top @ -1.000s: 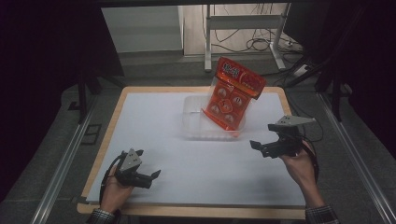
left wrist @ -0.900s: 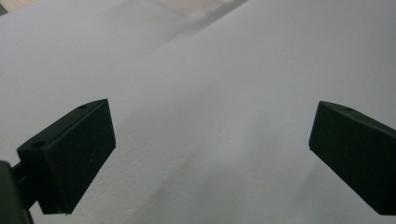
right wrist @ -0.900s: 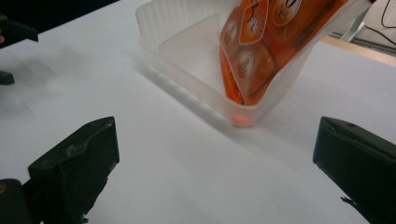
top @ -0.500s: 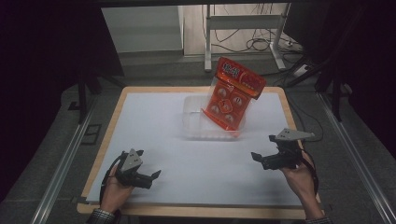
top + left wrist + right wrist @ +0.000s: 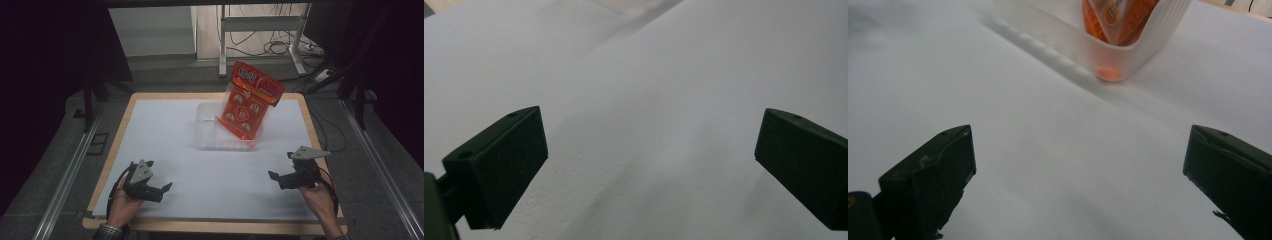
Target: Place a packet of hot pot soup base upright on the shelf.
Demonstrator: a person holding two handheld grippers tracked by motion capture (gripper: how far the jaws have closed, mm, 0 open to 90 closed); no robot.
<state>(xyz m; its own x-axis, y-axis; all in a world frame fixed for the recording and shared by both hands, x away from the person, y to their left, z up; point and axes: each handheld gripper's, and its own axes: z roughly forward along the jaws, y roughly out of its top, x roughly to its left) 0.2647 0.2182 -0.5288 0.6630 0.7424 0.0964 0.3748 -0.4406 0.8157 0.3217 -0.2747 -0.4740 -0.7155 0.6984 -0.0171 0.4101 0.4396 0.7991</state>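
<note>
Since the orange pack [image 5: 248, 101] already stands tilted in the clear bin [image 5: 210, 137] at the table's [image 5: 165, 125] far middle, placing looks done: your 2 grippers, left [image 5: 156, 189] & right [image 5: 278, 177], sit gaping, empty, well apart from it.

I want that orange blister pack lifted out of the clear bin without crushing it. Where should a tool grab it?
Grip the orange blister pack by its flat header card at the top, coming from above on the right. It leans upright in the clear bin with that edge poking free above the rim, clear of the bubbles.
</note>
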